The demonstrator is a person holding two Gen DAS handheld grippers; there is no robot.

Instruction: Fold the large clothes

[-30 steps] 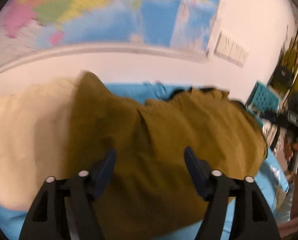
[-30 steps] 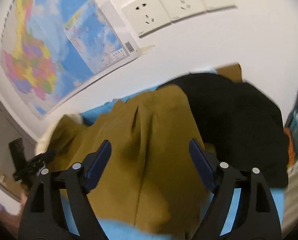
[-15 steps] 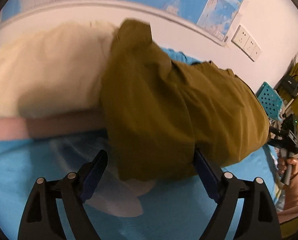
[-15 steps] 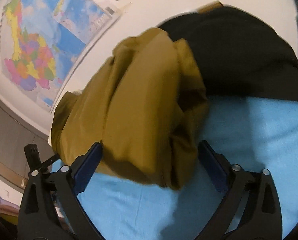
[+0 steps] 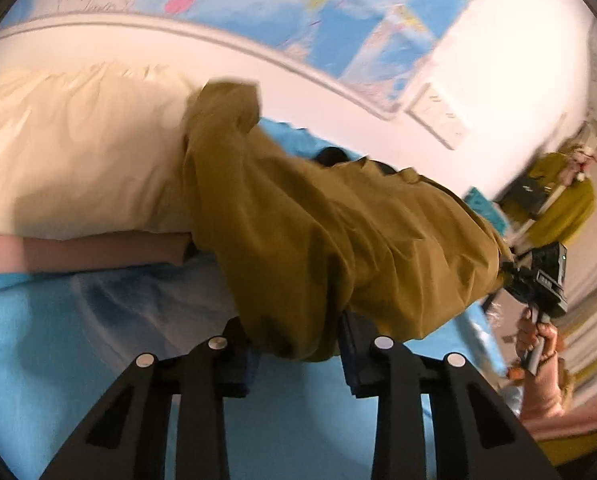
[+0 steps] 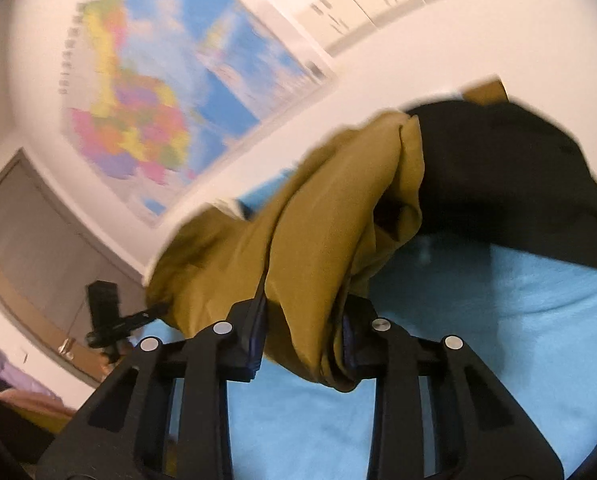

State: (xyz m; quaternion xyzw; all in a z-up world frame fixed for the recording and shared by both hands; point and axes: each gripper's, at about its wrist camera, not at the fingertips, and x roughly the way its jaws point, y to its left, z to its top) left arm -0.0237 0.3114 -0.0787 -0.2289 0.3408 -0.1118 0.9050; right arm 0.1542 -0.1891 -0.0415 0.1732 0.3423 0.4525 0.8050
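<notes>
Both grippers are closing on one olive-brown garment (image 5: 322, 236) lying on the blue sheet (image 5: 58, 360): the left gripper (image 5: 298, 354) has its near hem bunched between narrowing jaws, the right gripper (image 6: 302, 340) a thick fold (creased, matte cloth). Its long axis runs slantwise toward the wall. Only the left view shows the cream pillow (image 5: 78, 152) behind; only the right shows a black garment (image 6: 506, 176) beyond.

A garment (image 5: 338, 240) lies bunched on a bed sheet (image 5: 58, 340), its near edge between each gripper's jaws. A pillow (image 5: 78, 160) sits to its left, dark clothing (image 6: 498, 176) behind it on the right, a wall map (image 6: 170, 92) behind.
</notes>
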